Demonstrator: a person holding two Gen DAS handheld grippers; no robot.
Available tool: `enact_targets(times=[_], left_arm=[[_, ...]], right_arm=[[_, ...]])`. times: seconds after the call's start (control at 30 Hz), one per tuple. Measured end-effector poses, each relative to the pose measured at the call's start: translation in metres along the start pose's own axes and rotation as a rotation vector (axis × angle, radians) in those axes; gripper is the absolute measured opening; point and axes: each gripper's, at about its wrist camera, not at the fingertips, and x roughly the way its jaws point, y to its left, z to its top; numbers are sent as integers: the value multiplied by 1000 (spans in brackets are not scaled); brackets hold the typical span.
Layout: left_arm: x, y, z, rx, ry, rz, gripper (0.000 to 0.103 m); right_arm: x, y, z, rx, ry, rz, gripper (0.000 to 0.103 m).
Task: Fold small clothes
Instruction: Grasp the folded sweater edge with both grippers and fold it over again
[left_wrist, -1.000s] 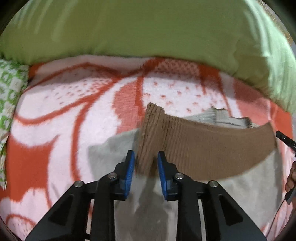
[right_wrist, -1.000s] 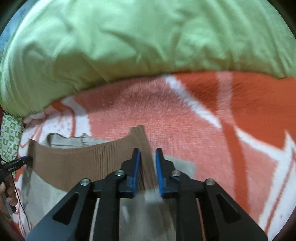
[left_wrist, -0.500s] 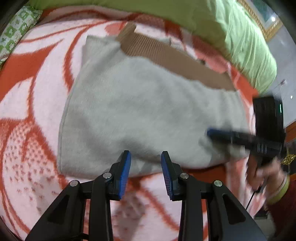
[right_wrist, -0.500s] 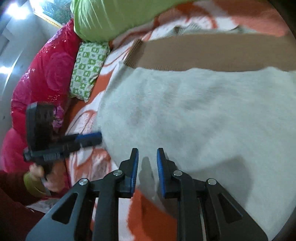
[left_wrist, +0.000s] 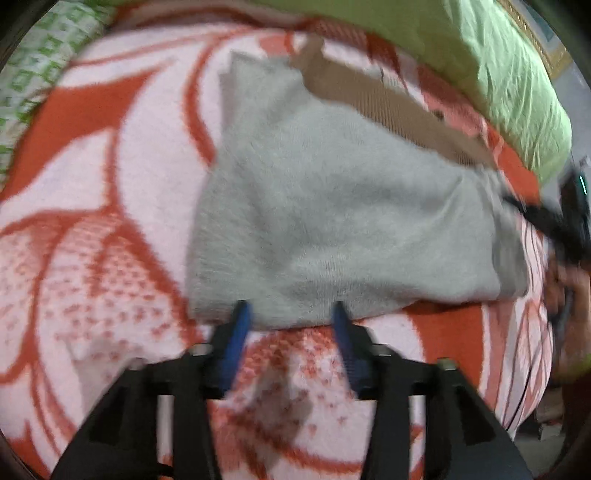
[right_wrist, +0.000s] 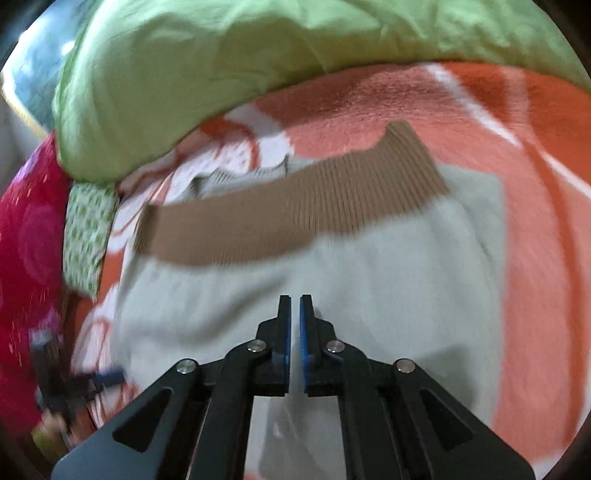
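A small grey knit garment with a brown ribbed band along its far edge lies folded on an orange and white blanket. My left gripper is open and empty, its blue pads at the garment's near edge. In the right wrist view the same garment and band lie flat. My right gripper is shut and empty, just above the grey cloth. The right gripper also shows blurred at the garment's right edge in the left wrist view.
A light green duvet is bunched along the far side of the bed. A green patterned pillow and a red floral cover lie at the left. The left gripper shows blurred at the lower left of the right wrist view.
Both grippers let go of the brown band and pulled back to the garment's near side. The left gripper opened wider. The right gripper shut and swung over the grey cloth.
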Motion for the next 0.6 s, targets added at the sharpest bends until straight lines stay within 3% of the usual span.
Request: enact_targets(times=[0.03,0.07,0.13,0.2,0.27,0.33,0.37,0.4,0.43,0.47,0.5,0.53,0.6], left_arm=[[-10,2,1,-12,-29,10,61],[-21,7,4,-24,-53,29,64],[-28,13,11,-43,-85,60,72],[-25,23,14,-52,-83,76,78],[-11,34,20,-58,-49,76,78],[10,42,23,-67,-10,78,76],[18,45,23,-73,6,72,73],[27,51,24,-79,26,45,64],[32,51,25,-77,33,25,58],[35,50,25,-64,35,22,42],[37,47,26,-39,41,24,26],[37,44,28,-19,52,7,18],[30,35,30,42,52,20,16]], right_arm=[[-19,-2,-18,8,-12,-27,20],[-31,-9,-31,30,-26,-52,47],[-56,-18,-61,71,-85,-121,79],[-74,-26,-78,78,-130,-179,79],[-72,-37,-87,101,-79,-196,79],[-63,-41,-91,92,-44,-200,76],[-62,-41,-94,76,-35,-210,70],[-58,-42,-94,73,-23,-215,63],[-53,-45,-94,82,-8,-200,40],[-48,-49,-94,101,19,-181,16],[-46,-49,-93,101,40,-178,7],[-49,-48,-88,91,49,-164,7],[-73,-45,-81,78,17,-140,6]])
